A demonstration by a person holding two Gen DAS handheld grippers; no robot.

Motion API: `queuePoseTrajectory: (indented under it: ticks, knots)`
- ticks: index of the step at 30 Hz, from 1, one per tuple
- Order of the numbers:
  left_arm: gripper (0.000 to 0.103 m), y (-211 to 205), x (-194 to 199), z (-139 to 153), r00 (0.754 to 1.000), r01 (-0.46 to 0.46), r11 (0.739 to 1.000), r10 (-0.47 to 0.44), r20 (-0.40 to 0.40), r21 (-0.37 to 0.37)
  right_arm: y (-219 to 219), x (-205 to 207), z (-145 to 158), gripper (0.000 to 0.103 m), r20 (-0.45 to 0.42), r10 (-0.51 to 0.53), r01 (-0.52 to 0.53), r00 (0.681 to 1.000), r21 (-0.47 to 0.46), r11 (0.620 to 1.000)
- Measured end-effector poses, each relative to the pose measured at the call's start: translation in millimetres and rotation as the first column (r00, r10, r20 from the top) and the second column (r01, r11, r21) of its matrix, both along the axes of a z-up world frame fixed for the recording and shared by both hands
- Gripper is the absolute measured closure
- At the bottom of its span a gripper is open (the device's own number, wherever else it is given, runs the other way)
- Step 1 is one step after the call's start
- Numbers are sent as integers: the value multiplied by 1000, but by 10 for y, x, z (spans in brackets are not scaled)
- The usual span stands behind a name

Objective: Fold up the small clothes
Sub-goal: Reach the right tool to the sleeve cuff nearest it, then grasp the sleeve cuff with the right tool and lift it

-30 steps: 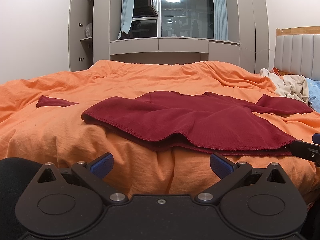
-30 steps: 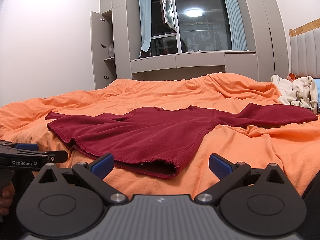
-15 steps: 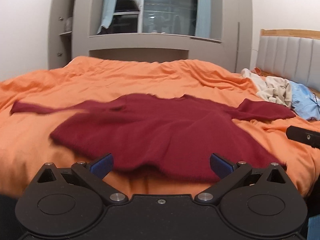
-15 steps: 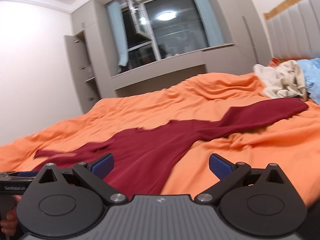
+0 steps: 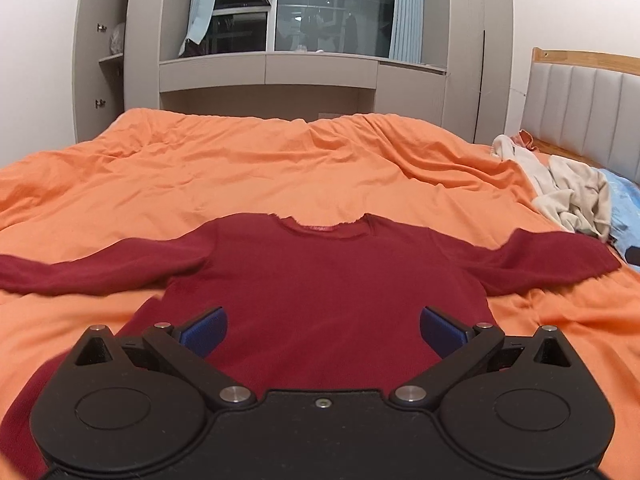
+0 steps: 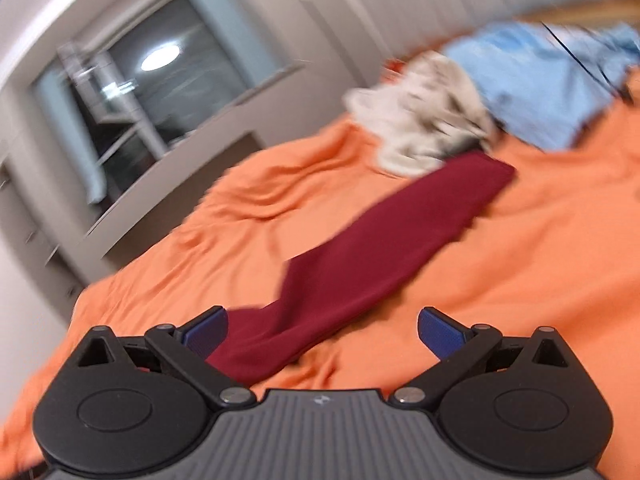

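A dark red long-sleeved top (image 5: 324,280) lies flat on the orange bed cover (image 5: 280,168), neck away from me, sleeves spread left and right. My left gripper (image 5: 323,330) is open and empty, above the top's lower body. In the right wrist view, which is blurred, the top's right sleeve (image 6: 384,240) runs from near the left finger up toward the pile of clothes. My right gripper (image 6: 322,332) is open and empty above the sleeve's near part.
A heap of cream clothes (image 5: 568,188) and a light blue cloth (image 5: 624,200) lie at the right by the padded headboard (image 5: 580,108). They also show in the right wrist view, the cream clothes (image 6: 420,120) and the blue cloth (image 6: 540,76). Grey wardrobe and window stand beyond the bed.
Both grippers have moved forward and up over the top. The left one now looks down its middle. The right one has swung right and tilted toward the right sleeve. Both stay open.
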State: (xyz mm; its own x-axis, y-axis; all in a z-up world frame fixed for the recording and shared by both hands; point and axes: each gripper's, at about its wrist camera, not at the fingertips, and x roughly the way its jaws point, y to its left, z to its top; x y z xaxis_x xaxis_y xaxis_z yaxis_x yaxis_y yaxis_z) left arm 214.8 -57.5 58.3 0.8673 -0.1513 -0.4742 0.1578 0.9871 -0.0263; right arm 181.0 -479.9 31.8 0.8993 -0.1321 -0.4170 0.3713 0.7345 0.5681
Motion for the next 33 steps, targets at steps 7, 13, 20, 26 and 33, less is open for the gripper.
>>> queuePoseTrajectory:
  ticks: [7, 13, 20, 26, 33]
  knots:
    - [1, -101, 602, -129, 999, 16, 1000, -16, -35, 1, -728, 492, -247, 0, -36, -143, 143, 989, -8, 990]
    - [1, -13, 846, -418, 994, -24, 999, 20, -104, -34, -1080, 764, -541, 0, -76, -188, 190, 979, 29, 981]
    - [1, 34, 956, -643, 980, -26, 999, 18, -196, -37, -1332, 862, -734, 0, -1, -357, 356, 934, 90, 930]
    - [1, -22, 981, -710, 973, -5, 1000, 3, -232, -10, -1419, 960, -811, 27, -39, -431, 432, 902, 36, 901]
    - [1, -87, 959, -736, 972, 17, 1000, -12, -235, 20, -1373, 979, -724, 94, -90, -437, 436, 895, -29, 899]
